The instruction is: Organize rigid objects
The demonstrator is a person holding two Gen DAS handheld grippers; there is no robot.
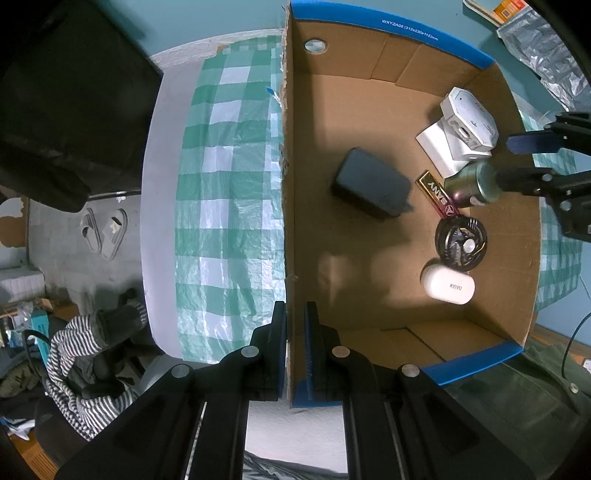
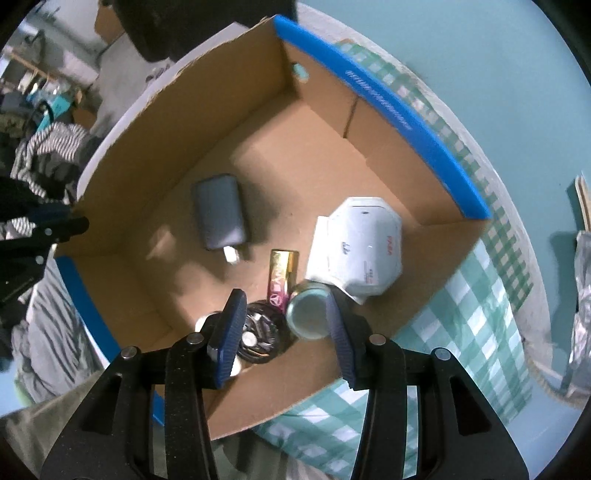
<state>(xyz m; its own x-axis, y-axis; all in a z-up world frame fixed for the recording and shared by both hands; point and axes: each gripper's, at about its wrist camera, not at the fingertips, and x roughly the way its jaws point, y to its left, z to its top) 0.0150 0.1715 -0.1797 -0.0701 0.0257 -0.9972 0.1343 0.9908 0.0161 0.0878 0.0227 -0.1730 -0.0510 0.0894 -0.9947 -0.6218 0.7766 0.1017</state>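
Two tools: left tool (image 1: 294,332) clamped on box wall (image 1: 289,184); right tool (image 2: 284,332) apart (jar (image 2: 308,314) between).

Teal floor (image 1: 221,18), checked cloth (image 1: 229,184)

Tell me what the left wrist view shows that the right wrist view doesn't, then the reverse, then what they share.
Only the left wrist view: the left gripper shut on the cardboard box wall, a pair of slippers on the floor, and the white earbud case in full.

Only the right wrist view: the metal can's open top between the right gripper's parted fingers.

Both: the dark charger, white hexagonal box, gold badge, round black item and checked cloth.
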